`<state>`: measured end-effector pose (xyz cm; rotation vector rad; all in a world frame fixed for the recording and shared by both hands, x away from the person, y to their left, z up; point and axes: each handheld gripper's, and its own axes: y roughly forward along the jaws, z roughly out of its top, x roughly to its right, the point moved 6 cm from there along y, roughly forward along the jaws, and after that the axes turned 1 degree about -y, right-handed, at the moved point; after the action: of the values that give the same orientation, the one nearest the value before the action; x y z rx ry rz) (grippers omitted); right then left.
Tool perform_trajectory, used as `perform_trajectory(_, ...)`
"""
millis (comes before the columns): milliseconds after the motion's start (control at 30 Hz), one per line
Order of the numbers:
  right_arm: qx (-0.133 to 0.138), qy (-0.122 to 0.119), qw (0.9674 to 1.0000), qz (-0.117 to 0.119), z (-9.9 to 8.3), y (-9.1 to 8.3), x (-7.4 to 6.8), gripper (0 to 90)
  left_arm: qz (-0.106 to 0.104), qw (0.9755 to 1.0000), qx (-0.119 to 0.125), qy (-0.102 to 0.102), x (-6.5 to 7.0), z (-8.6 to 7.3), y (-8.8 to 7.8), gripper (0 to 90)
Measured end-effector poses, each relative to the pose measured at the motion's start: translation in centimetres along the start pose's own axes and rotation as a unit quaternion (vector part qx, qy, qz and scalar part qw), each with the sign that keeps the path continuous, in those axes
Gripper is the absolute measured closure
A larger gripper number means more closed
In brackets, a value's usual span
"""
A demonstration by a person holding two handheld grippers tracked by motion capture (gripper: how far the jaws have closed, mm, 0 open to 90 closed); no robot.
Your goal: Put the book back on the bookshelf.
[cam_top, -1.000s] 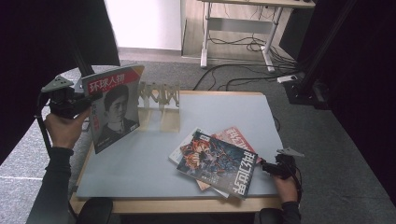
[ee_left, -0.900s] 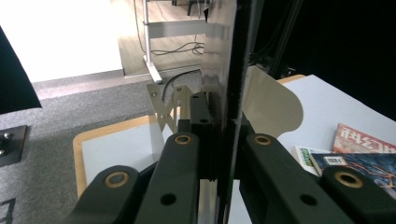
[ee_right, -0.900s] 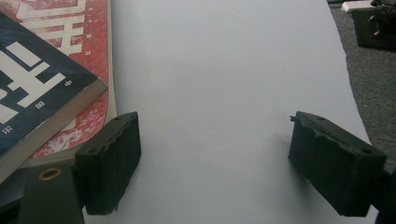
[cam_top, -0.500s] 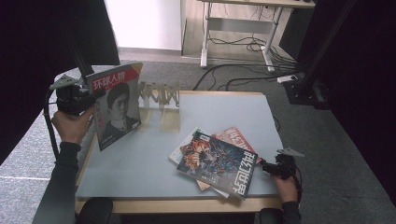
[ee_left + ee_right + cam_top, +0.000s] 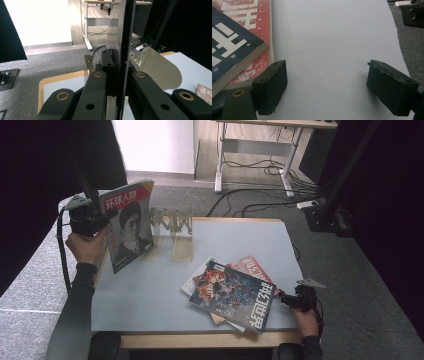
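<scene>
The left gripper (image 5: 107, 215), clamped on an upright magazine (image 5: 129, 230), carries it toward the wooden rack (image 5: 172, 222). Next it likely needs lining up with a slot. The right gripper (image 5: 327, 87) rests on the table (image 5: 332, 37), jaws apart and empty.

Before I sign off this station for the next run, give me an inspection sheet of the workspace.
Surface: grey table, wooden edge, bare in the middle.
Job's things: portrait magazine held upright at the left edge; wooden rack beside it.
Clutter: stack of magazines fanned near the front right.
Grippers: left gripper shut on the portrait magazine; right gripper open, nothing between the pads, beside the stack.
Cables: black cable hangs from the left gripper; floor cables behind the table.
Surroundings: grey carpet, desk legs, dark curtains.
</scene>
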<state>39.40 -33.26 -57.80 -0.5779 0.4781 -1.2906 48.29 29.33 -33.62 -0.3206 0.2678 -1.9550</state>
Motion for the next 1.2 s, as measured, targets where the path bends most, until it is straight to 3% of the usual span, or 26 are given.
perform_trajectory(167, 0.000, 0.000, 1.0000, 0.000, 0.0, 0.0, 0.0, 15.8, 0.008, 0.9999, 0.009, 0.003, -0.2, -0.4, 0.9, 86.8)
perform_trajectory(300, 0.000, 0.000, 1.0000, 0.000, 0.0, 0.0, 0.0, 15.7, 0.006, 1.0000, 0.003, 0.004, -0.6, -1.2, 1.5, 86.8)
perform_trajectory(500, 0.000, 0.000, 1.0000, 0.000, 0.0, 0.0, 0.0, 15.7, -0.003, 1.0000, -0.002, 0.001, -1.2, -1.8, 1.0, 86.6)
perform_trajectory(733, 0.001, 0.000, 1.0000, 0.000, 0.0, 0.0, 0.0, 15.7, -0.016, 0.9992, -0.038, 0.002, -1.8, -2.4, 0.1, 86.2)
perform_trajectory(867, 0.001, 0.000, 1.0000, 0.000, 0.0, 0.0, 0.0, 15.7, -0.012, 0.9982, -0.057, 0.014, -2.0, -2.7, -0.4, 86.0)
perform_trajectory(1133, 0.001, 0.000, 1.0000, 0.000, 0.0, 0.0, 0.0, 15.7, -0.007, 0.9939, -0.106, 0.028, -2.2, -3.3, -1.1, 85.4)
perform_trajectory(1200, 0.001, 0.000, 1.0000, 0.000, 0.0, 0.0, 0.0, 15.7, -0.012, 0.9935, -0.110, 0.023, -2.2, -3.5, -1.2, 85.3)
